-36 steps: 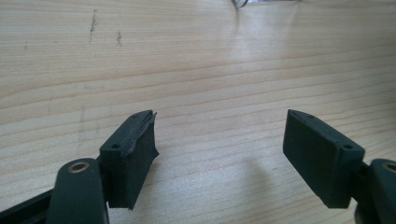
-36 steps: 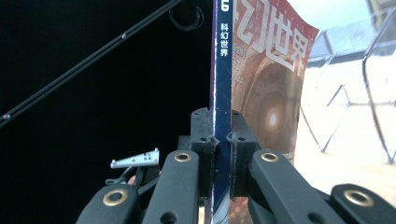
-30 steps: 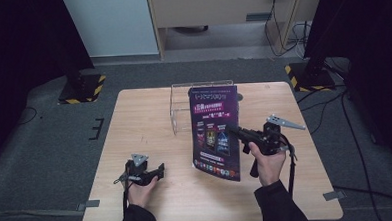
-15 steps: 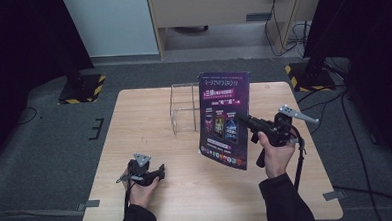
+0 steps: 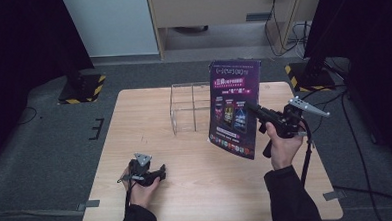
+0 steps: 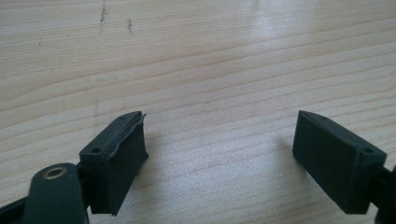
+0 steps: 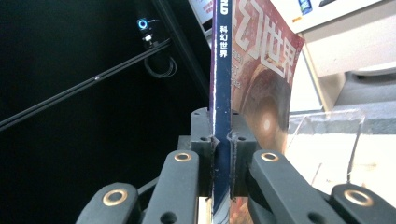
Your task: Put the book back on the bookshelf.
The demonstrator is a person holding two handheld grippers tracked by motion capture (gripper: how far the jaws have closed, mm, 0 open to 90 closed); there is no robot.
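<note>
So the right tongs (image 5: 258, 111) are clamped on the spine edge of a thin purple-and-black glossy magazine (image 5: 234, 109), holding it upright in the air above the light wooden bench (image 5: 134, 118). In the right gripper view you can see both jaws pressed tight against the magazine's (image 7: 222, 93) dark blue spine, cover curling off to the right. The magazine hangs just beside a clear acrylic divider rack (image 5: 189, 108) standing on the bench, overlapping its right side from the high view. Left tongs (image 5: 159, 173) sit low near the bench's front edge, jaws spread wide with nothing between them, only bare wood grain (image 6: 210, 70) underneath.
</note>
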